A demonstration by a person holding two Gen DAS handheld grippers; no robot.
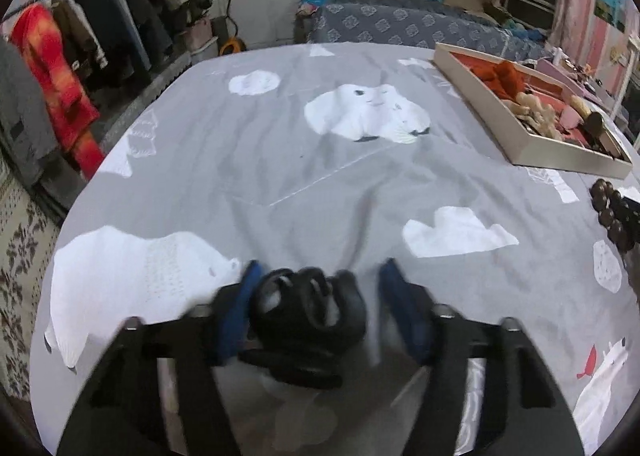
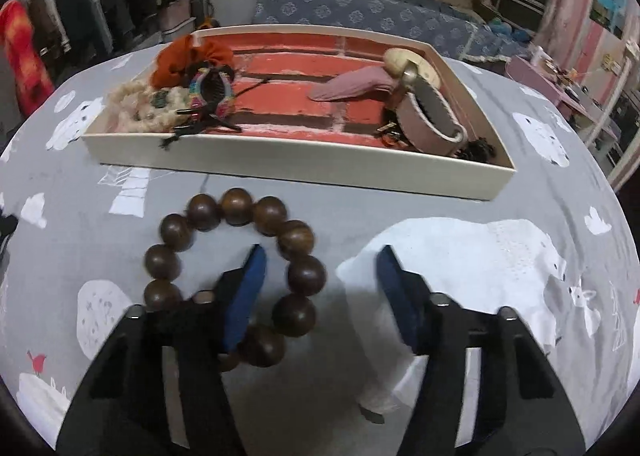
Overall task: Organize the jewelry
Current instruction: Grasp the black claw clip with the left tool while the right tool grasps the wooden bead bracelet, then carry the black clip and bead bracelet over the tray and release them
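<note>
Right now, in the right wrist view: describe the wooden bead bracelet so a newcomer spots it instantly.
Start at the grey bedsheet printed with white polar bears, then find the long cream tray with the red lining. Just in front of the tray's near wall lies the bead bracelet, a ring of large glossy dark-brown wooden beads. It alone lies loose on the sheet, with one blue pad of the right gripper inside its ring.

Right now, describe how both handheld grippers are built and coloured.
Both match. The left gripper and right gripper each have two wedge-shaped black arms, silver bolt heads on top, and flat blue pads on the inner faces of the fingers. No cables, markings or sleeves show.
</note>
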